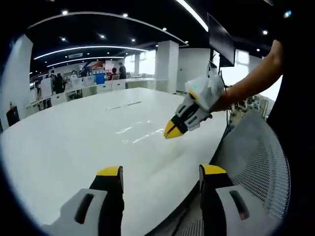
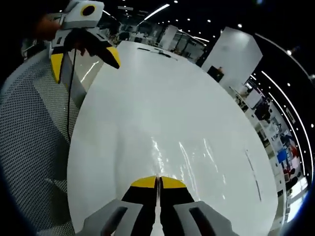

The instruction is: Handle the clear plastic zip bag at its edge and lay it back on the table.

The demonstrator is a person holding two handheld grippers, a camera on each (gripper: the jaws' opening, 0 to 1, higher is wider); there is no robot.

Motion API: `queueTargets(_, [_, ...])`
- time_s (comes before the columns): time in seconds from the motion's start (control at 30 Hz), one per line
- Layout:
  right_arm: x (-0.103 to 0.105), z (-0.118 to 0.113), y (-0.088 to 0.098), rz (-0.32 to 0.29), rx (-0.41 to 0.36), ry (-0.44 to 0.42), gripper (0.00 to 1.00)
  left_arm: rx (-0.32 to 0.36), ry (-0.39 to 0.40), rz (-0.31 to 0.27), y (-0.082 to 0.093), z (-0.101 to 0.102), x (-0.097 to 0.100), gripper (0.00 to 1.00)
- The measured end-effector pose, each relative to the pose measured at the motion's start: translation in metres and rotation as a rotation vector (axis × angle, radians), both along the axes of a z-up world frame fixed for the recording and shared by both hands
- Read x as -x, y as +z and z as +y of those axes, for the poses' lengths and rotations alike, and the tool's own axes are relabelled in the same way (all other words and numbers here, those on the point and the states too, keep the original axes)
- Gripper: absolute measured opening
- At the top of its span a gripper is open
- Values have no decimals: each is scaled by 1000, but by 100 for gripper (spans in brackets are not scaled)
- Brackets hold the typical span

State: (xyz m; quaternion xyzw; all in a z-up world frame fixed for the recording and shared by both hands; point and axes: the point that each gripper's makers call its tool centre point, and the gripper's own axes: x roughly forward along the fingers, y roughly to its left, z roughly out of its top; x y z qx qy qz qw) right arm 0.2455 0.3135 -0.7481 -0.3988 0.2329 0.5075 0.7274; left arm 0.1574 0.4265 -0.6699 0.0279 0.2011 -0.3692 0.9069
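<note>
The clear zip bag point(image 1: 140, 132) lies nearly flat on the white table point(image 1: 74, 142), visible mostly as glints, with more glints on the bag point(image 2: 189, 153) just past the right jaws. My right gripper point(image 2: 158, 183) is shut, and a crease of the bag runs into its tips, so it seems to pinch the bag's near edge. From the right of the left gripper view, the right gripper point(image 1: 172, 131) points down at the bag's edge. My left gripper point(image 1: 161, 170) is open and holds nothing, back over the table's rim. It hangs as the left gripper point(image 2: 84, 60) at the upper left.
A grey mesh chair back point(image 1: 258, 147) stands against the table's near edge, the same chair point(image 2: 29, 128) with a dark cable point(image 2: 69, 98) hanging over it. A thin dark strip point(image 1: 123, 104) lies far across the table point(image 2: 147, 98). Desks, pillars and people fill the background.
</note>
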Motion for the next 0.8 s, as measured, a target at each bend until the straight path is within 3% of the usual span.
queueTargets(0.27, [9, -3, -13, 19, 27, 7, 0, -34, -32, 9, -8, -5, 4, 66])
queueTargets(0.43, [14, -9, -12, 48, 15, -15, 6, -39, -39, 10, -8, -6, 5, 67])
queueTargets(0.53, [20, -15, -13, 97, 6, -52, 13, -44, -48, 11, -9, -7, 5, 67])
queueTargets(0.8, [31, -28, 5, 117, -78, -136, 36, -51, -64, 10, -8, -10, 1, 69])
